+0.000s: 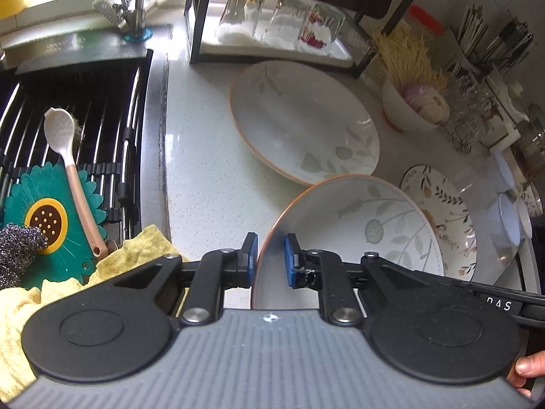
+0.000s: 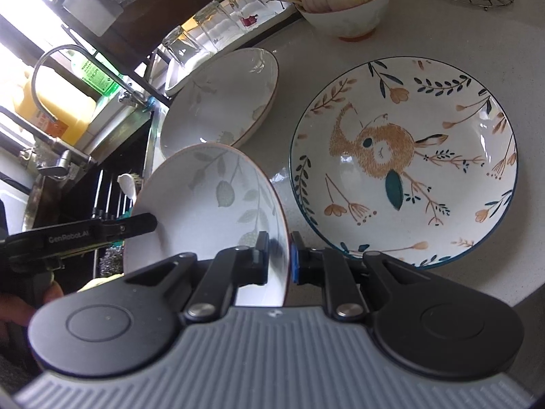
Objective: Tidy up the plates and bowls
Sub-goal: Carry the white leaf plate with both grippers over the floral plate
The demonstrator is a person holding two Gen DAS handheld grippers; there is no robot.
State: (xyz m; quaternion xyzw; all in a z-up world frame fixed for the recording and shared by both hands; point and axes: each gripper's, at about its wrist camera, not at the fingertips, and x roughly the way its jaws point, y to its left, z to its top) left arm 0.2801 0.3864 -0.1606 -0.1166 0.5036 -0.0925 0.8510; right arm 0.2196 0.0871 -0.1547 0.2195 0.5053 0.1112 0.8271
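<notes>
Fingers (image 1: 251, 255) of the left gripper (image 1: 269, 259) straddle the left rim of a pale leaf-pattern plate (image 1: 361, 228); a thin gap shows at the right pad, so whether they clamp the rim cannot be told for certain, though they stand nearly closed around it. Right gripper (image 2: 280, 256) is clenched on the opposite rim of the same plate, one pad on each face of the edge. Seen from the right wrist, the plate stands tilted up off the table (image 2: 470, 27), its leaf-printed face turned toward the sink side, with the left gripper's black finger reaching its far edge.

A second leaf-pattern plate (image 1: 303, 126) lies flat on the table just behind the held one, apart from it. A rabbit-and-flower plate (image 2: 405, 160) lies flat to the right, close beside the held plate. A small bowl (image 2: 347, 13) filled with pale peelings sits further back. Three upturned glasses (image 1: 279, 17) rest on a white mat under a black rack. Left of the table, a sink (image 1: 78, 129) with a slatted rack holds a long-handled brush (image 1: 68, 156), a green flower-shaped mat (image 1: 51, 218), a steel scourer and a yellow cloth (image 1: 20, 317).
</notes>
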